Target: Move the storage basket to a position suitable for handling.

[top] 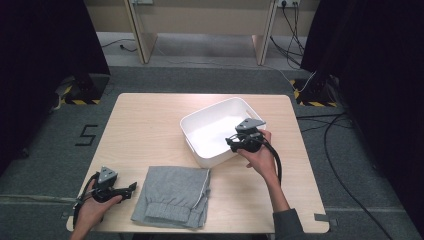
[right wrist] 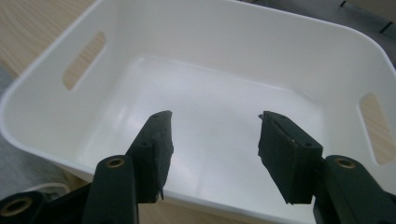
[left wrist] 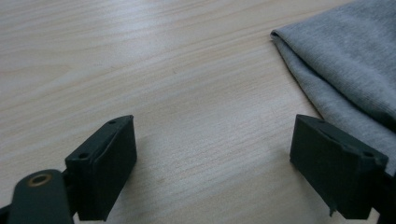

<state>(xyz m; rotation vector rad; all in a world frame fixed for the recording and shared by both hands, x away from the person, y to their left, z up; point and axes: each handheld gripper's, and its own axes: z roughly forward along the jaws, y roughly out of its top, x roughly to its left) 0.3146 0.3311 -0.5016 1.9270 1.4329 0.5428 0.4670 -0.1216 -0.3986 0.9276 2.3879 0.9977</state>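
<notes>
A folded grey garment (top: 174, 196) with ribbed cuffs lies on the table near the front edge. A white plastic bin (top: 198, 128) with handle slots stands behind it, empty. My left gripper (top: 133, 188) rests low at the table's front left, open, its tips just short of the garment's left edge (left wrist: 345, 60). My right gripper (top: 231, 141) is held over the bin's near right rim, pointing into it, open, nothing between its jaws. In the right gripper view the bin's bare floor (right wrist: 210, 107) lies beyond the jaws.
The wooden table (top: 145, 125) is bare to the left and behind the garment. Dark curtains flank both sides. Cables (top: 330, 145) trail over the carpet to the right, and a wooden bench stands at the back.
</notes>
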